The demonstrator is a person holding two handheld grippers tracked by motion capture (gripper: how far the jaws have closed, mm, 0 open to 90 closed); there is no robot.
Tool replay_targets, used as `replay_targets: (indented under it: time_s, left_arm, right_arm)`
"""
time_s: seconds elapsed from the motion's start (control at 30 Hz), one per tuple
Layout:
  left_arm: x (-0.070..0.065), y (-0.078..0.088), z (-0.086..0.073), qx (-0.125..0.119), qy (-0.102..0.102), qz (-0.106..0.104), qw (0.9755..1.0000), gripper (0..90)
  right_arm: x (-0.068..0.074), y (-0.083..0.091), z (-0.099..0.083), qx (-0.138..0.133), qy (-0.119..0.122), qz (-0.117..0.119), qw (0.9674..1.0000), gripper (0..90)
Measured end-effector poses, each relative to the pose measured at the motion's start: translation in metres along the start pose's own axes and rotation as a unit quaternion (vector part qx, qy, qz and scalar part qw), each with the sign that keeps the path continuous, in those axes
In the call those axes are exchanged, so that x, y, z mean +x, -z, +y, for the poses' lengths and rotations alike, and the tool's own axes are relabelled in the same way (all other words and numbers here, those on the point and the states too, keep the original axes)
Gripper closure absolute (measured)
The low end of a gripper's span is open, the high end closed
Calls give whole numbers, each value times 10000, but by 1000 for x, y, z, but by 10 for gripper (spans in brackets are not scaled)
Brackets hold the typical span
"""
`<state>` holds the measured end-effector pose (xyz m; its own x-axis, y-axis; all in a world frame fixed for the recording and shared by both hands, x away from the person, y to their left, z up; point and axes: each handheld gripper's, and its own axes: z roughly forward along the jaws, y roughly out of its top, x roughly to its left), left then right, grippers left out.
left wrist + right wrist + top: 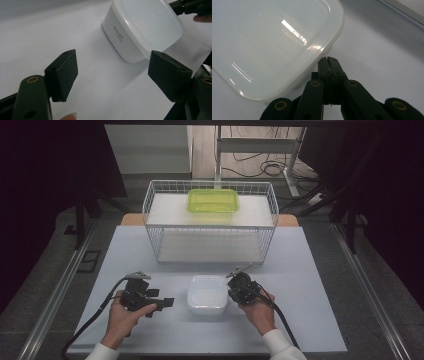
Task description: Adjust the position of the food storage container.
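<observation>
A white lidded plastic box [207, 294] sits on the white table near the front, between my two hands. My left gripper [168, 303] lies to its left, jaws wide open with bare table between them; in the left gripper view [112, 75] the box [147, 27] stands ahead of the jaws, apart from them. My right gripper [231, 293] is at the box's right side, jaws shut with nothing between them. In the right gripper view the closed tips [329, 63] rest just beside the box's rim [322, 50]; I cannot tell if they touch it.
A white wire basket [210, 222] stands at the back of the table with a green lidded container [213, 200] on its upper shelf. The table sheet [300, 270] has free room left and right. Cables trail from both grippers toward the front edge.
</observation>
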<state>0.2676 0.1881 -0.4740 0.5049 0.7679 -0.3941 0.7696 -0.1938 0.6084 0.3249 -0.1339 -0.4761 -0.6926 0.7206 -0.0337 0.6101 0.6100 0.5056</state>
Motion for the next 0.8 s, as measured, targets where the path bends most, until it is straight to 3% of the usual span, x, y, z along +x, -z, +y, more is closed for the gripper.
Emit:
replay_targets:
  time_s: [0.23, 0.3, 0.37, 0.43, 0.53, 0.63, 0.8]
  left_arm:
    - [1, 2, 0, -46, -2, 7, 10000, 231]
    - [1, 3, 1, -64, -6, 7, 10000, 231]
    - [0, 4, 0, -89, -4, 6, 10000, 233]
    - [0, 4, 0, -102, -12, 16, 9999, 234]
    - [-1, 4, 0, -137, -29, 56, 9999, 236]
    - [-1, 5, 0, -193, -28, 108, 9998, 236]
    - [-1, 7, 0, -240, -31, 137, 9996, 236]
  right_arm:
    - [-13, 22, -10, -348, -267, -3, 9990, 887]
    - [-17, 28, -15, -494, -328, 31, 9982, 807]
    - [-22, 35, -21, -703, -527, 194, 9959, 635]
    - [-27, 42, -26, -884, -765, 316, 9926, 480]
    - [-35, 49, -32, -1098, -1068, 679, 9859, 350]
    - [-38, 52, -36, -1217, -1049, 748, 9842, 279]
    - [-40, 53, -39, -1306, -1092, 966, 9807, 270]
